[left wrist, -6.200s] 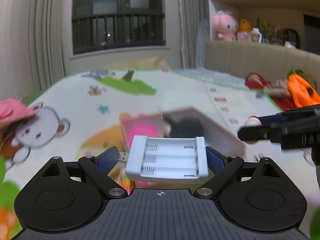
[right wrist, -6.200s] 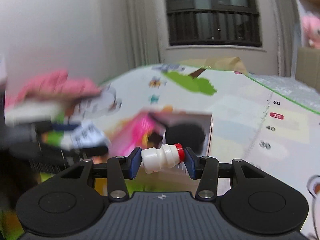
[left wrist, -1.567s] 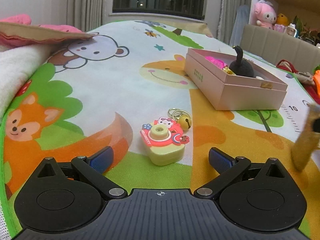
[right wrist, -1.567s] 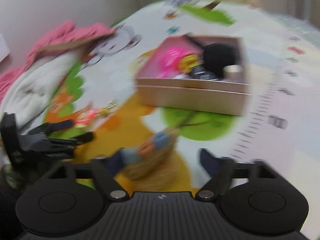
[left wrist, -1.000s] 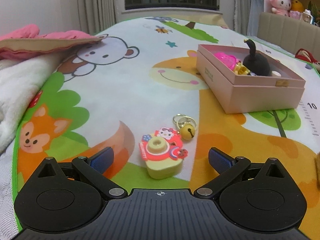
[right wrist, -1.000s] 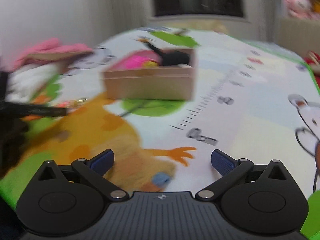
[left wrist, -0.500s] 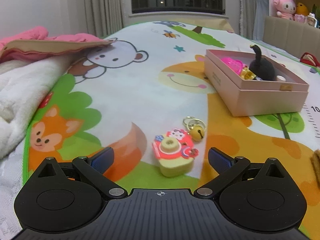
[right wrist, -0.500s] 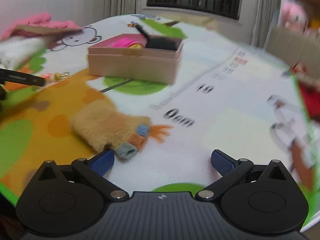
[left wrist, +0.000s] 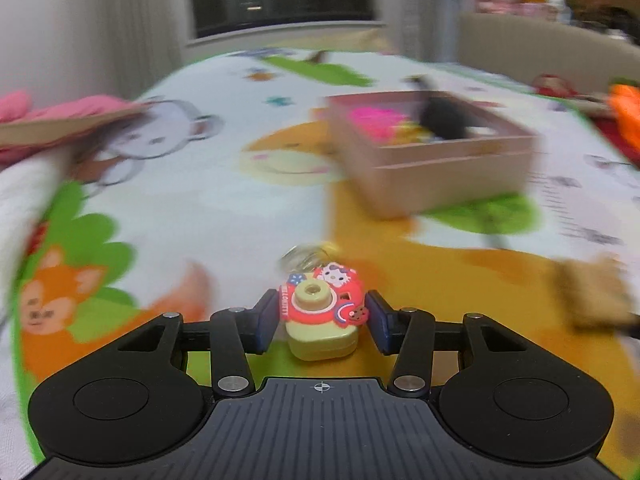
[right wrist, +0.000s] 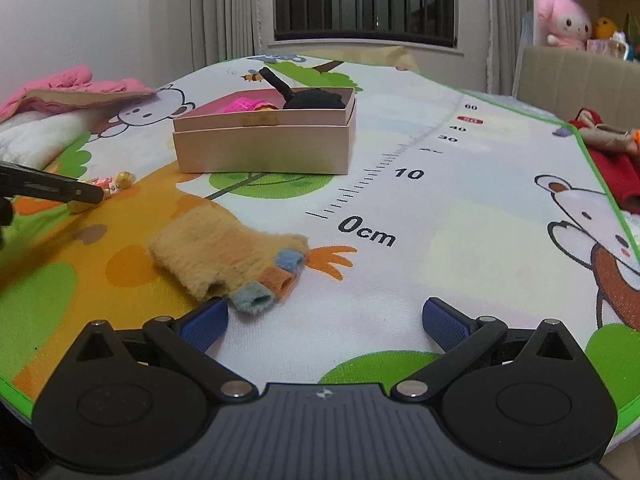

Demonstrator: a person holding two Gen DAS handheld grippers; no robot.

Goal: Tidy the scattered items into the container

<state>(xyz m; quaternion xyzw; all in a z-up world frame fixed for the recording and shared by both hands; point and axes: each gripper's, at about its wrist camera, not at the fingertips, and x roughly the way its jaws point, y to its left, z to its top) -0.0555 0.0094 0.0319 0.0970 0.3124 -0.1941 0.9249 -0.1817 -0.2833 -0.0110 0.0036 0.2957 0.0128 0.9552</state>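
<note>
Left claw [left wrist: 321, 322] clamps camera keychain [left wrist: 322, 322], right claw [right wrist: 323, 322] beside glove [right wrist: 228, 258]

My left tongs [left wrist: 322, 326] clamp the toy camera keychain [left wrist: 322, 322] over the play mat [left wrist: 200, 208]; the pink box [left wrist: 432, 160] sits blurred ahead, right.

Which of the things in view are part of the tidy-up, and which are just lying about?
Part of the job:
- camera keychain, between the left gripper's pads
- fuzzy glove on the mat, just ahead of the open right gripper
- pink box, already holding items

Lying about:
- pink cloth
- plush toys on the shelf
- red clothing at the mat's edge
</note>
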